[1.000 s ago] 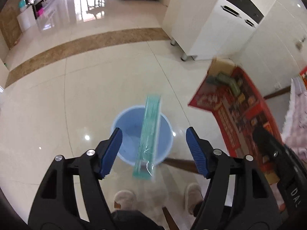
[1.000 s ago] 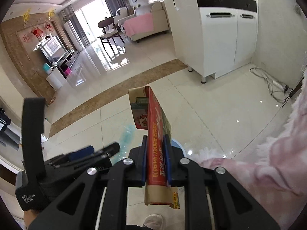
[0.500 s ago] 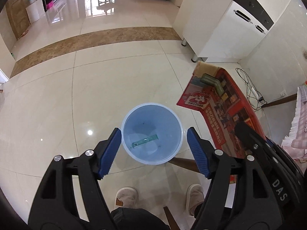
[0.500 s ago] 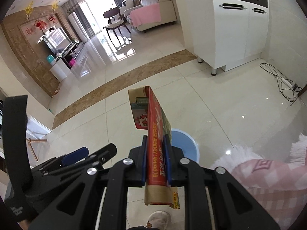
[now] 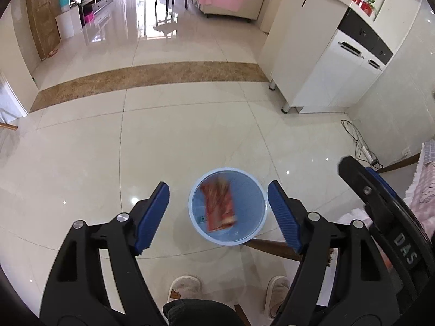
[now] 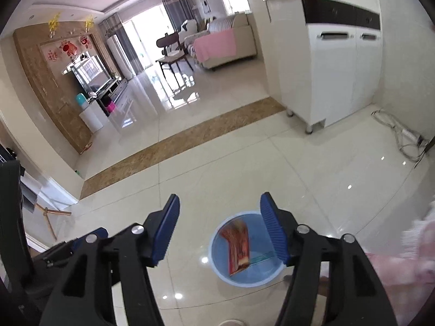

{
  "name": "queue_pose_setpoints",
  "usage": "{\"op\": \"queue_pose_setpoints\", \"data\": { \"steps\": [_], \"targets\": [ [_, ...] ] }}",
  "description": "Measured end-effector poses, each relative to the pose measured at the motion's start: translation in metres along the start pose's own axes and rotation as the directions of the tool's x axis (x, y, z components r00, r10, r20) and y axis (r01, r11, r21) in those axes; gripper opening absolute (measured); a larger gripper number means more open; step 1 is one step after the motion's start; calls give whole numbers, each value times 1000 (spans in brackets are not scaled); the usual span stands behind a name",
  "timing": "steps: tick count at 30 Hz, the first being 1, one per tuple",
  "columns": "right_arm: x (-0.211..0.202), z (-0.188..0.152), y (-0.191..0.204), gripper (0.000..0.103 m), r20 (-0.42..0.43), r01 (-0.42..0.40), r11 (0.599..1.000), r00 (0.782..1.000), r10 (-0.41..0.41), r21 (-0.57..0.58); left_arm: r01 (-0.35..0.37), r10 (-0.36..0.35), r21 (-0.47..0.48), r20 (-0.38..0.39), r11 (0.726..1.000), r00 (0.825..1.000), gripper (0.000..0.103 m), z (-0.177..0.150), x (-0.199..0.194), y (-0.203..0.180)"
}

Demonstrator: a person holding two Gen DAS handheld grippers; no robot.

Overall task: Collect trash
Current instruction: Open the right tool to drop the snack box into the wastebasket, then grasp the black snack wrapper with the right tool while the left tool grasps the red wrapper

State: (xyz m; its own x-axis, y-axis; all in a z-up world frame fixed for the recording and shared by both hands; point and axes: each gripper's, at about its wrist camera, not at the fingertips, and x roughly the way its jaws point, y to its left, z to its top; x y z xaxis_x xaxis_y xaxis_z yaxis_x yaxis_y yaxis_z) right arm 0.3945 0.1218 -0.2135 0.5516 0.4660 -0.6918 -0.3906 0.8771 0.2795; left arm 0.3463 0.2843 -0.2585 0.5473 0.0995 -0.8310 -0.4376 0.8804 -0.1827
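Observation:
A light blue bin (image 5: 251,187) stands on the tiled floor below both grippers; it also shows in the right wrist view (image 6: 261,274). A red flattened carton (image 5: 218,206) is dropping into the bin, blurred, and shows in the right wrist view (image 6: 238,247). A thin green strip (image 6: 262,258) lies at the bin's bottom. My left gripper (image 5: 217,216) is open and empty above the bin. My right gripper (image 6: 220,229) is open and empty, high above the bin; its body shows at the right of the left wrist view (image 5: 380,203).
A white cabinet (image 5: 326,62) on legs stands to the right, with a power strip and cables (image 6: 402,135) on the floor by the wall. A pink-white cloth (image 6: 407,255) is at the right edge. My slippers (image 5: 185,290) are below. Wooden sticks (image 6: 51,216) lie at left.
My right gripper has opened and let go of the red carton, which has fallen into the bin. The green strip fell from my left gripper into the bin a second ago.

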Motion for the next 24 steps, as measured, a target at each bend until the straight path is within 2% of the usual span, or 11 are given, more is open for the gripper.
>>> {"op": "queue_pose_setpoints", "data": {
  "steps": [7,13,15,19,21,24],
  "targets": [
    [-85,3,-13,64,133,97,995,987,-93,-18,72,-76,52,75,996,994,75,-8,-54,-30],
    [-177,-12,-38,70,248,193,981,950,-190,11,163,-186,159,146,974,972,78,-30,-117,-78],
    [-211,-22,-52,76,283,228,972,931,-232,47,195,-231,213,156,957,960,79,-43,-137,-100],
    [-269,-42,-75,77,329,305,946,887,-324,112,258,-312,309,139,915,940,79,-71,-165,-142],
    [-298,-56,-90,78,343,344,928,862,-373,142,302,-364,371,108,878,925,79,-91,-179,-169],
    [-343,-88,-121,79,343,425,881,811,-473,209,364,-429,444,50,819,902,80,-121,-196,-204]
  ]
}}
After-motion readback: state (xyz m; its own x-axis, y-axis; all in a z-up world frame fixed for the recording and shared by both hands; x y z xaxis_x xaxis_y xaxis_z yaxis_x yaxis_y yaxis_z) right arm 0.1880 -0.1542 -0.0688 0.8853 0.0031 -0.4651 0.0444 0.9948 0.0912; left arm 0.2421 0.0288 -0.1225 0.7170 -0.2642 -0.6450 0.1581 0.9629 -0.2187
